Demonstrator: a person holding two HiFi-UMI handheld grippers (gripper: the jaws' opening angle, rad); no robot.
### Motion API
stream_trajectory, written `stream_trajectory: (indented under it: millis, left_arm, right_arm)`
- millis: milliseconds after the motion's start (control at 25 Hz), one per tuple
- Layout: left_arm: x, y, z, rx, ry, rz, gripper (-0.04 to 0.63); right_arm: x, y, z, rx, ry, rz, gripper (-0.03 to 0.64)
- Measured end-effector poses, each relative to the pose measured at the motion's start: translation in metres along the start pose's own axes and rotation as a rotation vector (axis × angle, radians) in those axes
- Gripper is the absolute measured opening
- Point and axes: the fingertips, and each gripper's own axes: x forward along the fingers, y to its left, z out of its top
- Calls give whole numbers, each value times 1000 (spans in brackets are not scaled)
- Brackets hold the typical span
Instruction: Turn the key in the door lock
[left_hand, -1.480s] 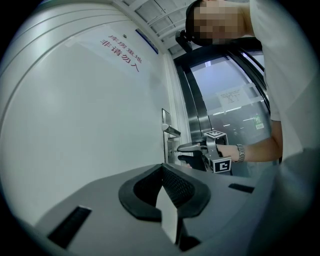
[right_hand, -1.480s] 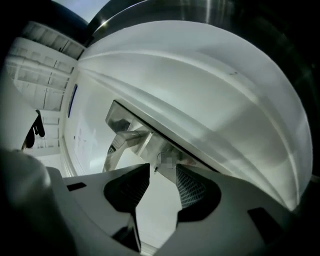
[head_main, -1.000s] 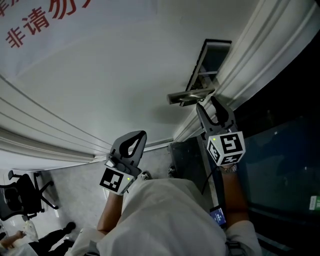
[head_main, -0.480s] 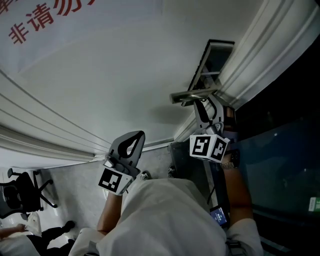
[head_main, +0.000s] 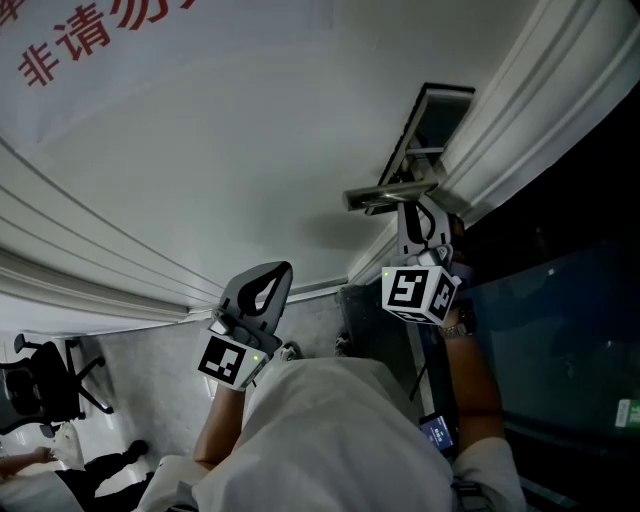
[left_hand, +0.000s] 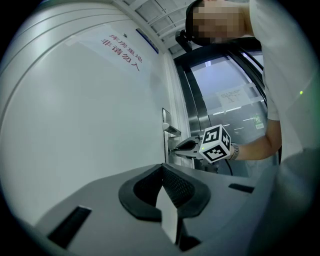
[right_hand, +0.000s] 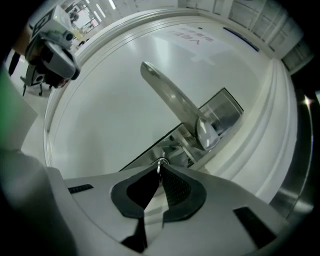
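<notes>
The steel lock plate (head_main: 432, 118) with its lever handle (head_main: 388, 193) sits on the white door (head_main: 220, 170). My right gripper (head_main: 409, 211) points at the plate just below the handle. In the right gripper view its jaws have just been closing and now pinch the small metal key (right_hand: 160, 163), which sticks out of the lock under the handle (right_hand: 172, 97). My left gripper (head_main: 264, 287) hangs back from the door, shut with nothing in it. The left gripper view shows its joined jaws (left_hand: 163, 173) and, beyond them, the right gripper (left_hand: 186, 146) at the lock.
A door frame with mouldings (head_main: 540, 90) runs beside the lock, with dark glass (head_main: 560, 320) past it. Red lettering (head_main: 80, 45) is printed on the door. An office chair (head_main: 40, 385) stands on the floor far left.
The right gripper has rolled about its own axis at the lock, its marker cube showing other faces, and its jaws have narrowed. The left gripper has stayed put.
</notes>
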Motion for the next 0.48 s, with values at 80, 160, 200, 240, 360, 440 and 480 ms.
stream_trajectory:
  millis: [80,160,200,240,360,440,480]
  left_arm:
    - [1,0,0,-1,0,-3,3]
    - [3,0,0,-2,-1,-5,3]
    - [3,0,0,-2,-1,-6,3]
    - [4,0,0,0,-2,-7,4]
    - [6,1,0,1,0,-10,3]
    - [6,2,-1,-1,2,-11,4]
    - [6,2,-1,-2,2,-11,4]
  right_arm:
    - [0,-1,1,128,-11,16,21]
    - [0,-3,1,291,-28,38,20]
    - [0,-4,2,380,-40,49,19]
    - [0,-5,1,470,-53,59,20]
    - [1,-7,-2,735,-81,93,18]
    - [1,-9,-4,902,-94,118,18]
    - [1,-9,-4,982,-99,133,18]
